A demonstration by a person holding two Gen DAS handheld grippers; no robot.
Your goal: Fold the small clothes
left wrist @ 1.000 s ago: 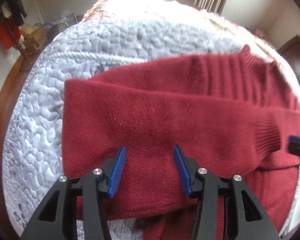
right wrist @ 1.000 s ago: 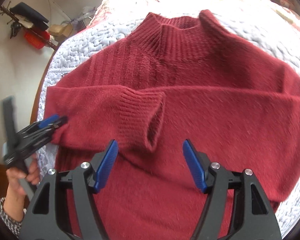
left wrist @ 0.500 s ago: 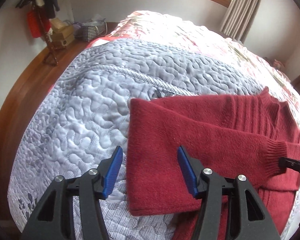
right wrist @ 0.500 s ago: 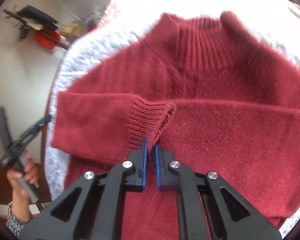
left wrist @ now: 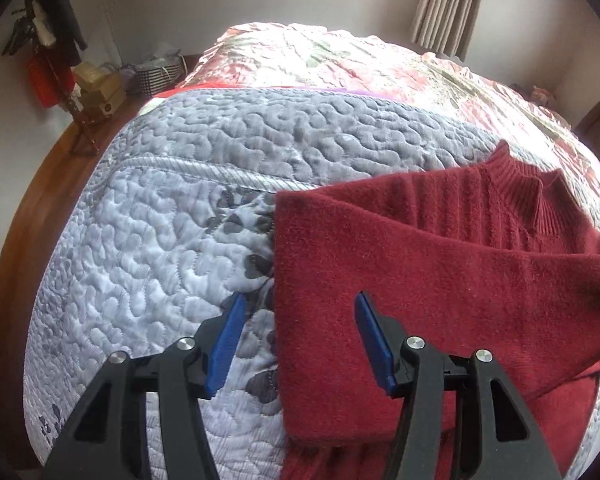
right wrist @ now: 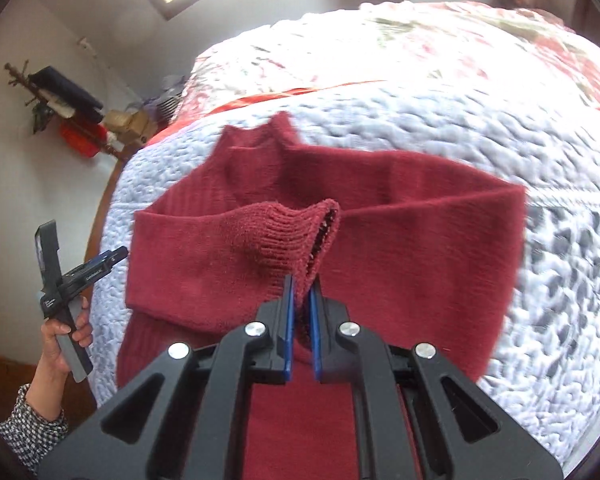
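A dark red knit sweater [left wrist: 440,272] lies on the grey quilted bedspread [left wrist: 148,240], both sleeves folded across its chest. My right gripper [right wrist: 302,292] is shut on the ribbed cuff [right wrist: 292,232] of the upper sleeve and holds it raised off the body. My left gripper [left wrist: 298,312] is open above the sweater's left folded edge, one finger over the quilt, the other over the red knit, gripping nothing. In the right wrist view the left gripper [right wrist: 100,264] appears at the far left, held in a hand [right wrist: 66,332].
A floral quilt [left wrist: 360,64] covers the far part of the bed. A wooden bed frame [left wrist: 16,248] runs along the left side. Boxes and a clothes stand [left wrist: 48,60] sit by the left wall; a curtain [left wrist: 448,0] hangs at the back.
My right gripper shut on the sleeve cuff and lifted it. My left gripper drew back to the left, off the sweater's middle to its folded edge, staying open.
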